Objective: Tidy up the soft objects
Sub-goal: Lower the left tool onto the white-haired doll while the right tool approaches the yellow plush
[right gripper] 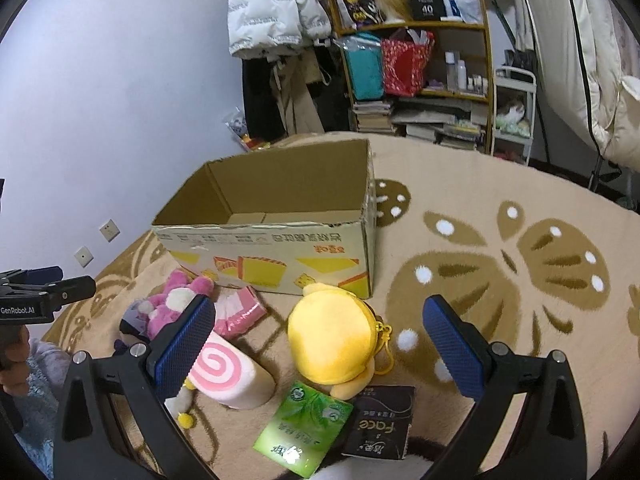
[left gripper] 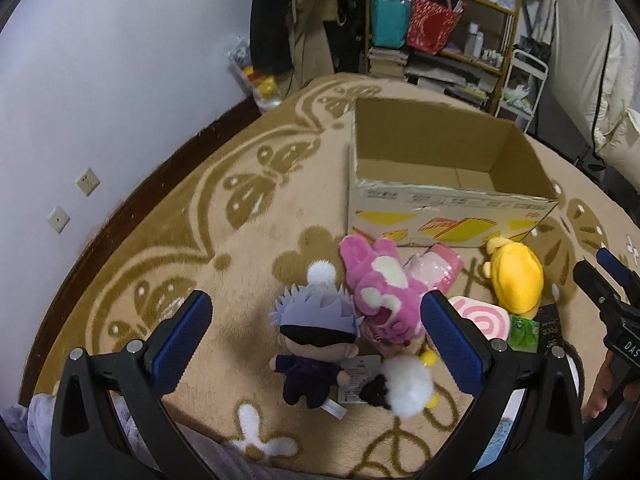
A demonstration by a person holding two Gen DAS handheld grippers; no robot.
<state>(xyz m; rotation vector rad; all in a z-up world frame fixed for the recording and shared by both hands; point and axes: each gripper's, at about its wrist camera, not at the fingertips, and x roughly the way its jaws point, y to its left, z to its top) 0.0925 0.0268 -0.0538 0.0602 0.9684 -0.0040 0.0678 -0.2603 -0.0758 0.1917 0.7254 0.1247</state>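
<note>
An open cardboard box [left gripper: 448, 204] [right gripper: 280, 256] stands on the rug, nothing visible inside. In front of it lie soft toys: a purple-haired doll [left gripper: 310, 340], a pink plush [left gripper: 380, 284] [right gripper: 172, 304], a pink packet [left gripper: 436, 268] [right gripper: 240, 312], a yellow plush [left gripper: 516, 276] [right gripper: 332, 344], a swirl-roll plush [left gripper: 484, 318] [right gripper: 232, 376] and a white fluffy toy [left gripper: 404, 384]. My left gripper [left gripper: 316, 340] hangs open above the doll. My right gripper [right gripper: 320, 344] hangs open above the yellow plush; it also shows at the left wrist view's right edge [left gripper: 608, 284].
A green tissue pack [right gripper: 304, 428] and a black tissue pack [right gripper: 380, 424] lie by the yellow plush. A patterned beige rug [right gripper: 500, 264] covers the floor. A cluttered shelf [right gripper: 420, 80], hanging coats [right gripper: 276, 12] and a wall with sockets [left gripper: 88, 181] stand behind.
</note>
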